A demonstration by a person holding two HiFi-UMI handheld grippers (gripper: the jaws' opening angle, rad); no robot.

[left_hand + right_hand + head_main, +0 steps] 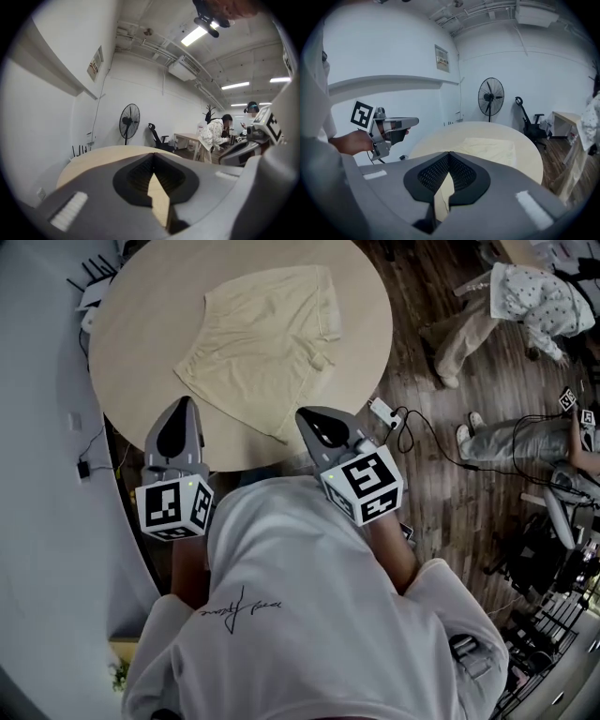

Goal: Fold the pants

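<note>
Poised at the 6 o'clock edge of the round bench (367, 326), left hand-held gripper (185, 405) and right hand-held gripper (303, 415) both closed tight and empty, cream pants (262, 338) spread flat toward 12 o'clock, folding seemingly not begun, likely calling next for opened jaws pinching an edge.

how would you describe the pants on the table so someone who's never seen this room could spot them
Find the big round, pale wooden table beside the white wall. Near its middle lies a pair of pale yellow shorts, spread flat and not yet folded. They are the only cloth on the tabletop, soft and creased against the smooth bare wood.
</note>
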